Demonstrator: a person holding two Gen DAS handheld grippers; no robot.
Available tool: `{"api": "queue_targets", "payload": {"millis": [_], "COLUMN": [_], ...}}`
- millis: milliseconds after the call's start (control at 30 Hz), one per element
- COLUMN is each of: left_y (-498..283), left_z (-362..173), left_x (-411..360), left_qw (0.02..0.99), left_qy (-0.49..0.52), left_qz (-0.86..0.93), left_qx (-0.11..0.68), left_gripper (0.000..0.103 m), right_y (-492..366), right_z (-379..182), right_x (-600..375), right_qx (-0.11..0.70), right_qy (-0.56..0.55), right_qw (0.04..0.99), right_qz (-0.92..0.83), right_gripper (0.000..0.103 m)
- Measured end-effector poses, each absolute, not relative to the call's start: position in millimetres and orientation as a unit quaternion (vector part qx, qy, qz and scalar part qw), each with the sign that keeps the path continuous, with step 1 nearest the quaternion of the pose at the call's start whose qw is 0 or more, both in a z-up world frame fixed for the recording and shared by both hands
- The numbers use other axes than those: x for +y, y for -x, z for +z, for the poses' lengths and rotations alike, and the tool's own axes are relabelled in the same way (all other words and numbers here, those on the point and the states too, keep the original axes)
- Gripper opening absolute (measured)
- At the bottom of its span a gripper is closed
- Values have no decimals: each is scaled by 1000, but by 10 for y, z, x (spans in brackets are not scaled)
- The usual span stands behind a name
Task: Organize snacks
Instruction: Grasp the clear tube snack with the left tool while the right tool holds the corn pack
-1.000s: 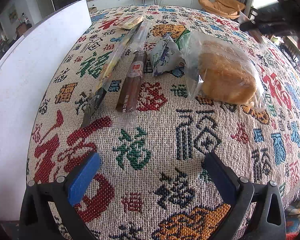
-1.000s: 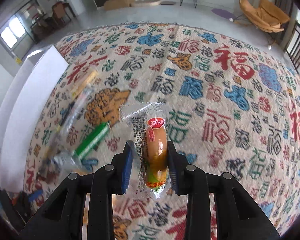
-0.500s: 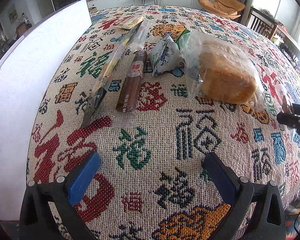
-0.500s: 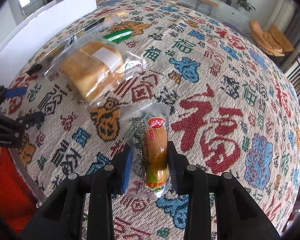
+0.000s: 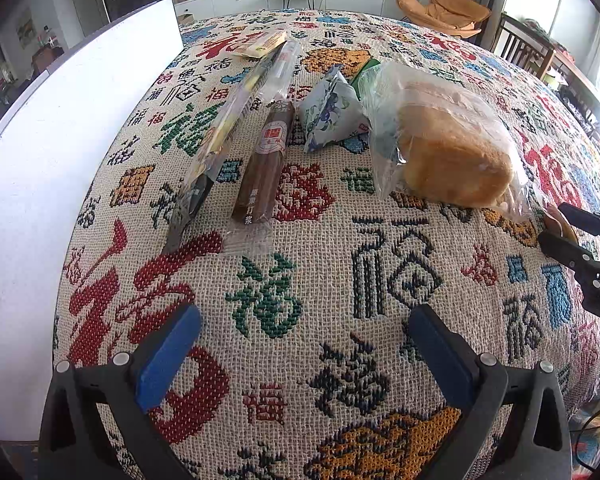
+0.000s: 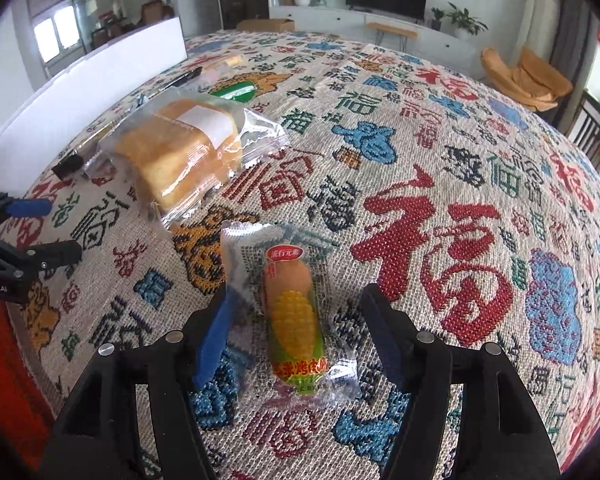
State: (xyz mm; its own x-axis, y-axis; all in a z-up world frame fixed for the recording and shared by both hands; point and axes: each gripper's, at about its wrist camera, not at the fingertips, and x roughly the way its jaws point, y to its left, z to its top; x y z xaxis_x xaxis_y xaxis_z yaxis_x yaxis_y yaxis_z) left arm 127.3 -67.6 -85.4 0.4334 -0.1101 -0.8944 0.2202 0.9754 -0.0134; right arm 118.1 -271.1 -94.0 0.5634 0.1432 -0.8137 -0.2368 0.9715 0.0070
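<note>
A corn sausage in a clear wrapper (image 6: 294,312) lies flat on the patterned tablecloth (image 6: 440,208), just right of a bagged bread loaf (image 6: 180,152). My right gripper (image 6: 299,300) stands around the sausage with its jaws opening and both pads clear of the wrapper. In the left wrist view the right gripper (image 5: 560,224) shows at the right edge beside the bread (image 5: 452,148). My left gripper (image 5: 300,320) hangs open over bare cloth, holding nothing. Lined up left of the bread are a blue-white pouch (image 5: 330,112), a brown sausage stick (image 5: 266,168) and a long clear packet (image 5: 228,120).
A white board (image 5: 60,140) stands along the table's left side. A yellow packet (image 5: 264,42) and a green packet (image 6: 236,90) lie further back. Bare cloth stretches to the right of the sausage. Chairs and a cabinet stand beyond the table.
The right gripper swung in and came down beside the bread, then its jaws parted and the corn sausage came to rest on the cloth. The left gripper stayed still.
</note>
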Motion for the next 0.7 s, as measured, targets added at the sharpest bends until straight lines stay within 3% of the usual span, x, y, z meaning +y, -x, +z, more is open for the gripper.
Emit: {"api": "queue_targets", "payload": {"millis": [233, 567, 700], "left_y": [-1279, -1303, -1601], "left_z": [-817, -506, -324], "left_x": [-617, 57, 94], "left_qw": [848, 859, 872], "left_qy": [-28, 179, 136], "left_qz": [-102, -153, -125], "left_qx": [519, 454, 453], "left_gripper": [103, 102, 91], "right_y": [-1109, -1065, -1060], "right_z": [-976, -985, -984], "right_x": [-2720, -2724, -2731], "right_qx": [425, 421, 420], "right_qy": [43, 39, 38], "right_qw": [898, 901, 901], "right_qz": [101, 100, 100], "right_gripper": [72, 73, 73]}}
